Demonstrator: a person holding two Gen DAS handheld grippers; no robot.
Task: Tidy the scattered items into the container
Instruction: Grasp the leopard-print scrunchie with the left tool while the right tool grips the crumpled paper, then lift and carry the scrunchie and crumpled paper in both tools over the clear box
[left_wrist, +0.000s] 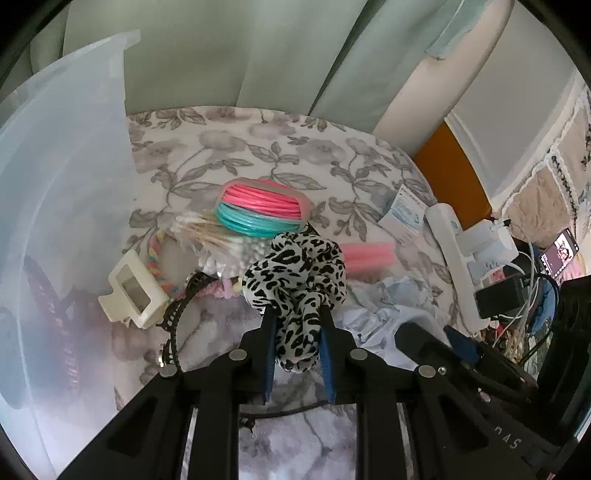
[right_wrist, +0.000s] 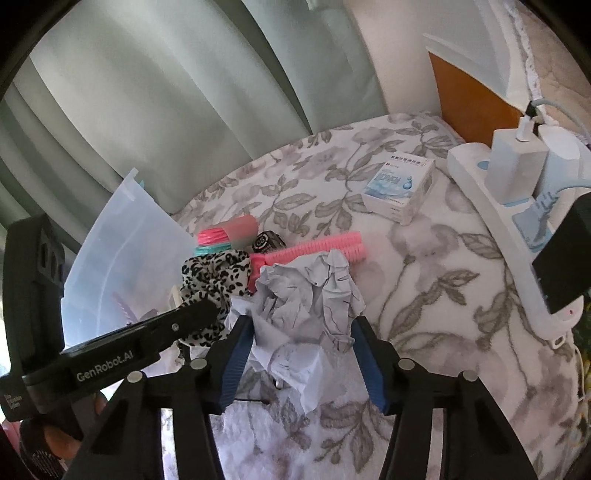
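My left gripper (left_wrist: 297, 314) is shut on a black-and-white leopard-print scrunchie (left_wrist: 299, 273), held above the floral bedspread beside the translucent plastic container (left_wrist: 62, 192). The scrunchie also shows in the right wrist view (right_wrist: 214, 277). My right gripper (right_wrist: 301, 325) is closed around a crumpled sheet of white paper (right_wrist: 306, 295), its pads touching both sides. Scattered ahead lie a pink and teal coil in a case (left_wrist: 258, 210), pink hair rollers (right_wrist: 317, 247), a cream hair claw (left_wrist: 131, 288), cotton swabs (left_wrist: 207, 229) and a black headband (left_wrist: 173, 317).
A white medicine box (right_wrist: 400, 186) lies far right on the bedspread. A white power strip (right_wrist: 495, 206) with chargers and cables runs along the right edge. Curtains hang behind the bed. The container holds a dark red item (left_wrist: 55, 306).
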